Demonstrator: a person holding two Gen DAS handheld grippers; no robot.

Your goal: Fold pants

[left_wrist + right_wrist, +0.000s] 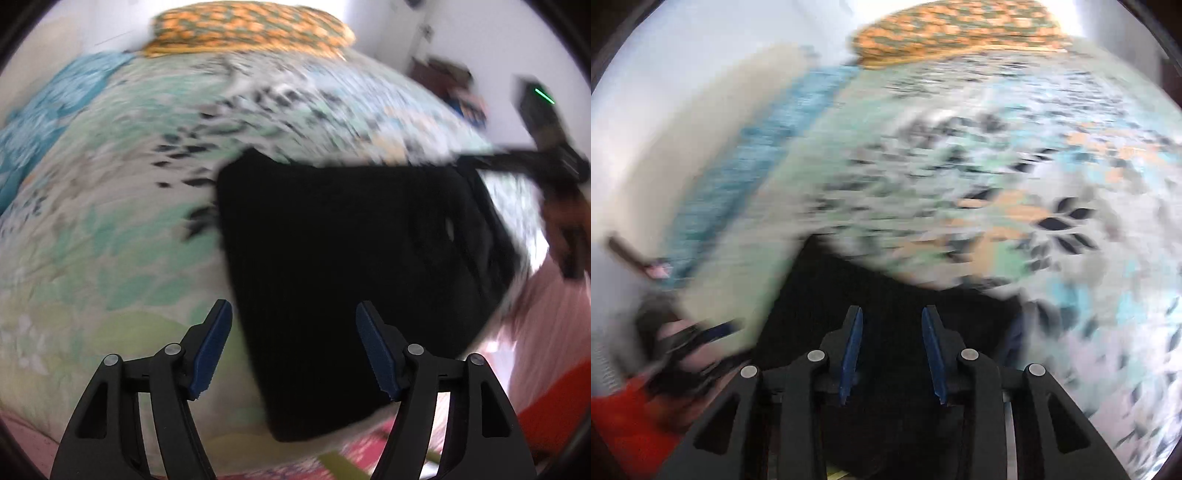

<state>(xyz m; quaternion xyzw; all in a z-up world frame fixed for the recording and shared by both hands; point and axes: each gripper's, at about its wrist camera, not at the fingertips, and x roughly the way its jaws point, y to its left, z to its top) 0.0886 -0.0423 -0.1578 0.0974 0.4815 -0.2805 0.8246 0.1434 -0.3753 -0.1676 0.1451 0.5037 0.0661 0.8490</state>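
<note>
Pants [354,280] lie on bedspread [110,240] as compact black rectangle, apparently folded. Left gripper [293,347] spread wide, empty; right gripper [892,354] parted, empty above cloth. Perhaps only tidying remains.

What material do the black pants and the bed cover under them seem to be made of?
The black pants look like soft, matte cloth, perhaps knit or fleece: no shine and a limp edge. The bed cover looks like thin printed woven fabric, probably cotton, with a flat leaf pattern. Blur leaves both uncertain.
</note>
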